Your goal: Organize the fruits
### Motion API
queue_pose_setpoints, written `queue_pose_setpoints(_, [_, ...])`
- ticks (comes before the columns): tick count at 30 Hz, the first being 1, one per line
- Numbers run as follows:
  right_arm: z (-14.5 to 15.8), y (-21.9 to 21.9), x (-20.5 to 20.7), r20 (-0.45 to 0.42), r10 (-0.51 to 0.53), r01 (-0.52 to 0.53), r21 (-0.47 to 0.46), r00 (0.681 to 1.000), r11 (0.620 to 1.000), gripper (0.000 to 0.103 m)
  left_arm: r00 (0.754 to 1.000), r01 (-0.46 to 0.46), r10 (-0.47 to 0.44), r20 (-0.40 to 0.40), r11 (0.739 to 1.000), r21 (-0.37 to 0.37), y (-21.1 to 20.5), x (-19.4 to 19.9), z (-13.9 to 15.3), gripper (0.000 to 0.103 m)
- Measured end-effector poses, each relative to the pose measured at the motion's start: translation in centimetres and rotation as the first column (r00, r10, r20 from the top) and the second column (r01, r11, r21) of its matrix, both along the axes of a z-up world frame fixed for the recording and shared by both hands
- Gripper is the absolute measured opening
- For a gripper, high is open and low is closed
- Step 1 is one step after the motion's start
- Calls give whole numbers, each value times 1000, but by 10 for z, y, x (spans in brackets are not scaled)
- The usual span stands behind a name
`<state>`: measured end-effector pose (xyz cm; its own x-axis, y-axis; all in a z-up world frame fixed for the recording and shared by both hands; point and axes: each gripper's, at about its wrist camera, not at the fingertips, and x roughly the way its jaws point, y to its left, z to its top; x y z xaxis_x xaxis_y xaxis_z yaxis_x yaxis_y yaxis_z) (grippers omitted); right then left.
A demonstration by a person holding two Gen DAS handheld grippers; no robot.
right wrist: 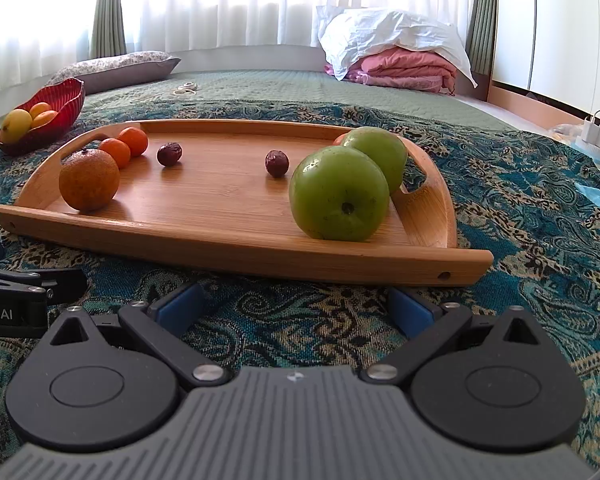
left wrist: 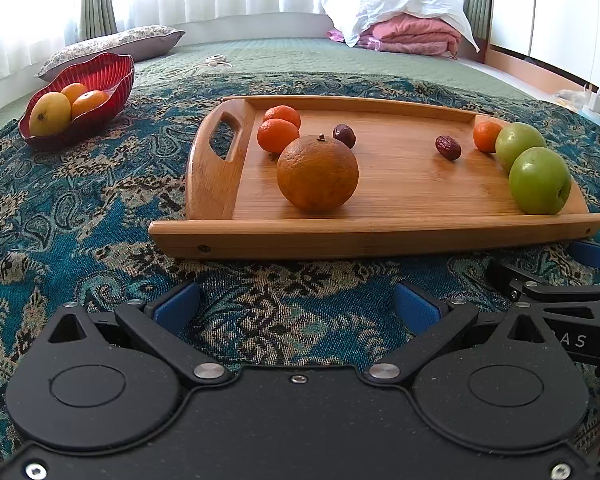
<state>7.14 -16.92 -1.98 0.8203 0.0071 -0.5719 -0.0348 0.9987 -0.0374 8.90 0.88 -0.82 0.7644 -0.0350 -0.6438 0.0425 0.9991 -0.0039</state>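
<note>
A wooden tray (left wrist: 380,236) (right wrist: 228,244) lies on the patterned cloth. On it sit a large orange (left wrist: 317,173) (right wrist: 89,180), two small tangerines (left wrist: 277,135) (right wrist: 114,152) at the left, a third tangerine (left wrist: 486,136) at the right, two dark dates (left wrist: 448,147) (right wrist: 276,163), and two green apples (left wrist: 539,181) (right wrist: 339,193). A red bowl (left wrist: 100,76) (right wrist: 66,94) at far left holds a mango (left wrist: 50,114) and two oranges. My left gripper (left wrist: 296,306) is open and empty in front of the tray. My right gripper (right wrist: 296,306) is open and empty, just before the near apple.
The tray rests on a blue paisley cloth (left wrist: 80,208) over a green bedspread. A pillow (left wrist: 112,46), folded pink and white bedding (left wrist: 404,20) and scissors (left wrist: 216,62) lie farther back. White bags (right wrist: 598,130) stand at the right.
</note>
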Motion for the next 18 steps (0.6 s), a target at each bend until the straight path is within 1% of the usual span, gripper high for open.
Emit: queue_pose_setpoints(18, [0, 0, 0, 0, 0, 0, 1, 1000, 1000, 103, 1000, -2, 2, 3, 1000, 6, -1, -1, -1, 103])
